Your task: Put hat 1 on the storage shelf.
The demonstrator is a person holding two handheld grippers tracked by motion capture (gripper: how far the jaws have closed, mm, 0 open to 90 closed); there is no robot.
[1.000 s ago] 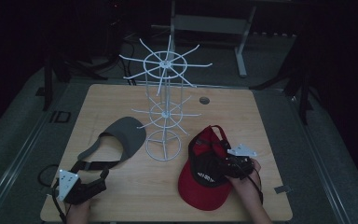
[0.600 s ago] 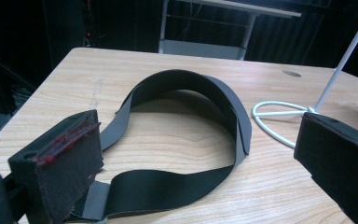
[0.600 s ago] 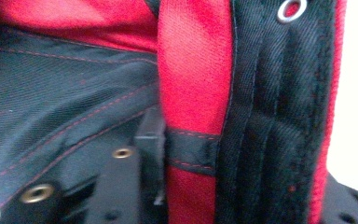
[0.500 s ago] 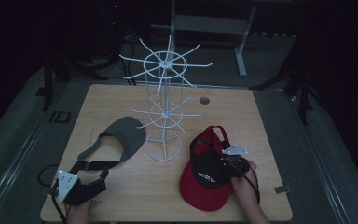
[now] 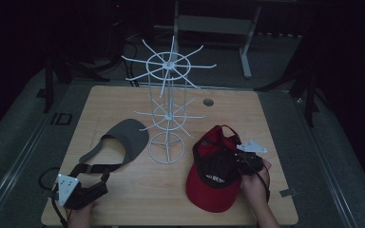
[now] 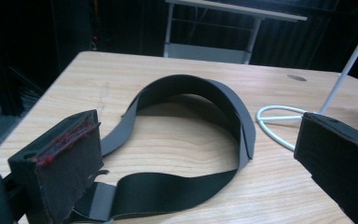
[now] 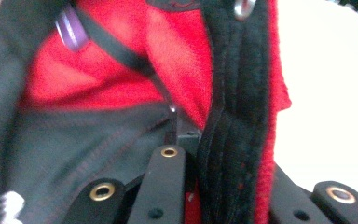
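A red cap (image 5: 209,190) with a black front lies on the table's right side, opening up. My right gripper (image 5: 240,164) is shut on its right rim; in the right gripper view the black sweatband and red cloth (image 7: 177,56) run between the jaws of that gripper (image 7: 189,140). A grey visor (image 5: 126,137) lies at the left, its black strap looping toward me. My left gripper (image 5: 97,183) rests open at the near left corner. The left gripper view shows the visor strap (image 6: 191,88) just ahead of the open left gripper (image 6: 200,140), untouched.
A white wire rack (image 5: 168,116) with spoke-like hooks stands mid-table between the two hats; its base ring (image 6: 275,116) lies near the visor. A round cable hole (image 5: 208,102) sits at the back of the wooden table (image 5: 266,114). Dark floor surrounds the table.
My right gripper has shifted a little on the cap's rim, first left and then back right. The left gripper and the visor have stayed put.
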